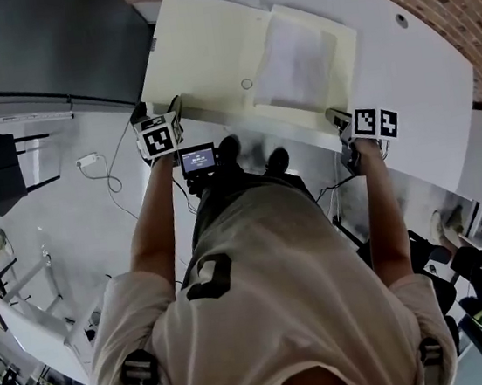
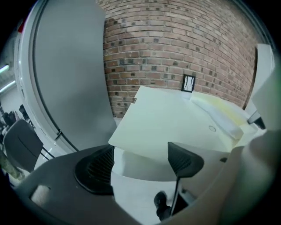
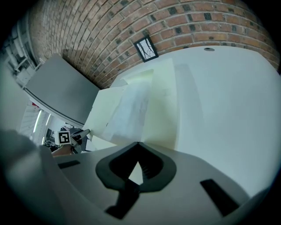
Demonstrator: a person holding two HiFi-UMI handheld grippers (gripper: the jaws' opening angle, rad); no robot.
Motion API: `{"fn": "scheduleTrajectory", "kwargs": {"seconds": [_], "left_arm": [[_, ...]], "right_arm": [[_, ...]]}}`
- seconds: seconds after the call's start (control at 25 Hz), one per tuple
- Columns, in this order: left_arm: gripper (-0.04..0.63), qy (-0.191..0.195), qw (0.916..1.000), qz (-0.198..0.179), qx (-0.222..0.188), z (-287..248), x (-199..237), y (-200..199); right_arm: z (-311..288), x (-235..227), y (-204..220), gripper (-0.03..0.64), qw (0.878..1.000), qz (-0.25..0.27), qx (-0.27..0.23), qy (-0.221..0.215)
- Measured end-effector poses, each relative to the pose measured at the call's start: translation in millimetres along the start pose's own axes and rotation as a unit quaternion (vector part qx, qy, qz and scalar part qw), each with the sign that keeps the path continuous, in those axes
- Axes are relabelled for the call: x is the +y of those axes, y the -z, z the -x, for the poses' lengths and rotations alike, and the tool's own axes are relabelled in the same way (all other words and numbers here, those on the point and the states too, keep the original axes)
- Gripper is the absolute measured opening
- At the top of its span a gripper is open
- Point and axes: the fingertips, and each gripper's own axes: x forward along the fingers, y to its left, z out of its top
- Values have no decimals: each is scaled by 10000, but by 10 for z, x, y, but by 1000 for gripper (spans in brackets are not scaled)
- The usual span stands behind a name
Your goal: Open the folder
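Down by the open folder (image 1: 205,51), left claw (image 1: 157,110) is gaping empty, right claw (image 1: 339,120) is sitting shut, so I'm guessing backing off gently.

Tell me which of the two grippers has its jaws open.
The left gripper: its jaws stand wide apart, pressing on nothing, near the left cover of the folder. The right gripper has its jaws shut together.

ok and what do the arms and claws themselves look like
Each arm is bare below a short, light T-shirt sleeve. The left claw and right claw have grey bodies with dark ribbed pads, and each carries a white cube printed with black square markers.
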Motion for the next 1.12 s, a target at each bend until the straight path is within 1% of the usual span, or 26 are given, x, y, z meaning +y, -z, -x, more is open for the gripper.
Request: {"fn": "scheduleTrajectory", "kwargs": {"seconds": [0.08, 0.16, 0.24, 0.28, 0.36, 0.44, 0.56, 0.6, 0.64, 0.68, 0.72, 0.76, 0.8, 0.84, 0.88, 0.92, 0.96, 1.0, 1.12], "left_arm": [[360, -115, 9994, -327, 69, -49, -14, 32], [360, -182, 9984, -527, 56, -72, -14, 41], [360, -220, 9981, -580, 9, -72, 2, 41], [360, -238, 9982, -548, -14, -65, 8, 42], [364, -270, 9990, -348, -52, -35, 12, 37], [374, -249, 9997, -4, -41, -13, 32, 59], [376, -247, 9984, 479, 141, -7, 177, 165], [376, -249, 9978, 580, 201, -11, 209, 191], [379, -237, 9978, 580, 232, -19, 218, 199], [379, -231, 9986, 421, 238, -29, 213, 187], [379, -250, 9994, 76, 229, -42, 199, 156], [379, -292, 9985, -422, 209, -55, 176, 109], [379, -339, 9942, -1001, 178, -64, 138, 52], [377, -367, 9867, -1575, 142, -67, 91, -5], [377, -359, 9776, -2069, 112, -67, 43, -46], [369, -296, 9693, -2439, 101, -67, 0, -65], [349, -173, 9628, -2695, 118, -69, -42, -61], [313, 0, 9576, -2878, 160, -75, -91, -41], [160, 539, 9424, -3279, 389, -93, -253, 51]], "right_arm": [[13, -2, -2, 5, 10000, -16, -16, -8], [11, 11, -8, 5, 10000, -25, -22, -10], [-6, 23, -15, 5, 10000, -3, 4, 1], [-13, 22, -17, 5, 10000, 11, 21, 1], [-14, 7, -21, 5, 10000, 31, 46, -15], [-6, -12, -19, 5, 10000, 27, 44, -40], [-23, 14, 25, 5, 9999, -42, 39, -112], [-14, 18, 29, 5, 9999, -63, 39, -127], [-1, 17, 24, 5, 9999, -70, 41, -133], [5, 17, 14, 5, 9999, -60, 48, -133], [3, 20, 1, 5, 9999, -39, 58, -134], [-5, 25, -13, 5, 9999, -19, 68, -136], [-12, 29, -24, 5, 9999, -3, 76, -138], [-16, 32, -30, 5, 9999, 11, 84, -138], [-20, 35, -30, 5, 9999, 29, 93, -134], [-24, 39, -25, 5, 9998, 53, 106, -128], [-28, 44, -19, 5, 9998, 81, 125, -119], [-30, 48, -14, 5, 9998, 112, 146, -104], [-33, 62, -13, 5, 9996, 203, 183, -48]]}}
